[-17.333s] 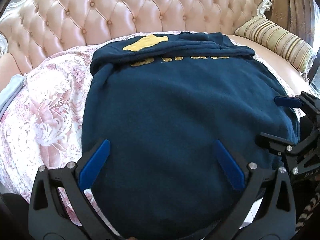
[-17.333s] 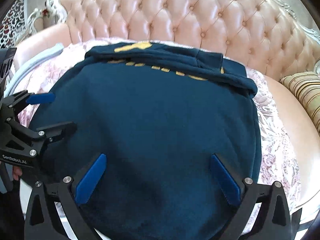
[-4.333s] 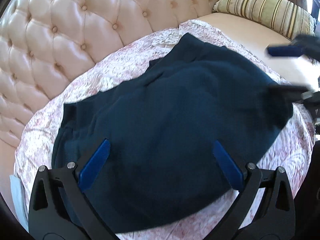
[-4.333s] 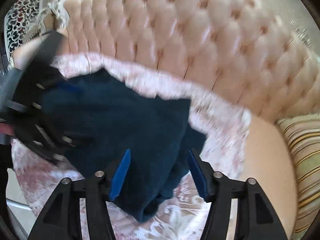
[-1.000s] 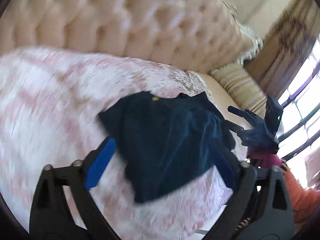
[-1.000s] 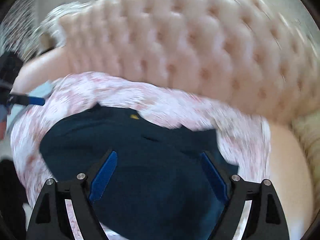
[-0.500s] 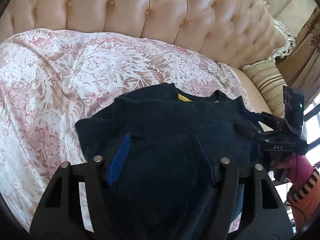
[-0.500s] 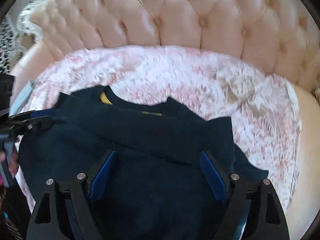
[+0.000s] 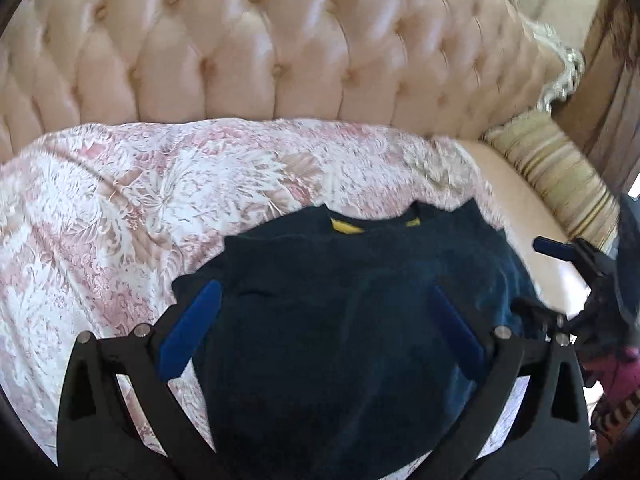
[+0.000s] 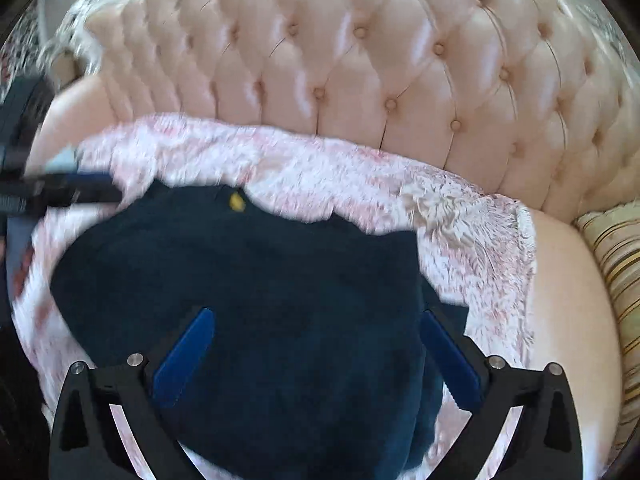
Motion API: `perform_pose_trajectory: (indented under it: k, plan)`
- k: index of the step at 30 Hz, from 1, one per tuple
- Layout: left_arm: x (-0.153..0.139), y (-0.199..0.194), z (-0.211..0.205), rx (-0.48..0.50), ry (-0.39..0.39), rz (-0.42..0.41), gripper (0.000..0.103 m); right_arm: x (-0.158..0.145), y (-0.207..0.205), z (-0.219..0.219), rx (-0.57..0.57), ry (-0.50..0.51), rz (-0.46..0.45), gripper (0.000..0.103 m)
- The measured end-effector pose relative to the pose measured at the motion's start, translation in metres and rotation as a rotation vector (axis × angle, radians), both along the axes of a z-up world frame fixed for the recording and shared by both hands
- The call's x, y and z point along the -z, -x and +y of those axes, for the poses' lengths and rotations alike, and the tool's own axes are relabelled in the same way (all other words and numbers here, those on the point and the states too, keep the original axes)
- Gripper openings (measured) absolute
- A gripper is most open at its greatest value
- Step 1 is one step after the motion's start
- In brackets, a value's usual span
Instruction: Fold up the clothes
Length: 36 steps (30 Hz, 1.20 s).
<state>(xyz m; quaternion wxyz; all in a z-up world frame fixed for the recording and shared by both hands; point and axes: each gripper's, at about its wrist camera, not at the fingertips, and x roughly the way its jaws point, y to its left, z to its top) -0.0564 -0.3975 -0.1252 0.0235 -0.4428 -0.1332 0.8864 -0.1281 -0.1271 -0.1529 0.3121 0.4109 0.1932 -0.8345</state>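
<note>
1. Navy sweatshirt [image 9: 340, 320] lies as a compact bundle on the pink flowered blanket [image 9: 120, 208] that covers the tufted sofa [image 9: 240, 60]. Its neck opening with the yellow label [image 9: 346, 225] points to the far side, toward the sofa back.
2. Left gripper [image 9: 320, 328] hangs over the near part of the bundle. Its jaws stand wide apart and hold nothing; the cloth lies between and below them.
3. Right gripper [image 10: 316, 360] is also above the near part, its jaws apart and empty. In the left wrist view it shows at the right edge of the bundle [image 9: 560, 280].
4. The long axis of the bundle seems to run left to right across the seat. Each gripper is closest to its own side, so neither is clearly the nearer one.
5. The near edge of the sweatshirt is cut off under the gripper frames. Sleeves and layers I cannot count, because the dark cloth and the blur hide the creases.
6. A striped cushion [image 9: 560, 184] lies far right, well apart from the garment.
</note>
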Motion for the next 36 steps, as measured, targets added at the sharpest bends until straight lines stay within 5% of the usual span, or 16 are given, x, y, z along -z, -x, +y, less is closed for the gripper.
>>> perform_pose_trajectory:
  k: [6,11,14,17,19,23,26,31,36]
  plan:
    - [0.051,-0.049,0.025,0.078,0.241,-0.057,0.103,0.054,-0.035,0.031,-0.008,-0.072,-0.006,0.103]
    - [0.043,-0.066,0.004,0.041,0.16,-0.04,0.103,0.036,-0.033,0.044,0.024,-0.081,-0.018,0.103]
    - [0.013,-0.046,0.003,0.044,0.164,0.028,0.103,0.003,-0.033,0.022,-0.02,-0.003,0.031,0.103]
    - [0.005,0.003,0.006,0.049,0.188,-0.006,0.103,-0.005,-0.029,-0.032,-0.106,-0.025,0.059,0.103]
    - [0.014,0.034,0.005,0.022,0.268,-0.057,0.103,0.002,-0.024,-0.065,-0.147,-0.055,0.052,0.103]
    - [0.038,0.056,-0.01,-0.032,0.297,-0.131,0.103,0.024,-0.021,-0.102,-0.194,-0.117,0.021,0.103]
    - [0.061,0.054,-0.029,-0.056,0.243,-0.178,0.103,0.036,-0.017,-0.082,-0.168,-0.055,-0.053,0.103]
    - [0.066,0.053,-0.049,-0.107,0.132,-0.189,0.103,0.027,-0.022,-0.054,-0.163,-0.065,-0.05,0.103]
    - [0.05,0.048,-0.033,-0.091,0.276,-0.155,0.103,0.005,-0.018,-0.069,-0.15,0.001,-0.032,0.103]
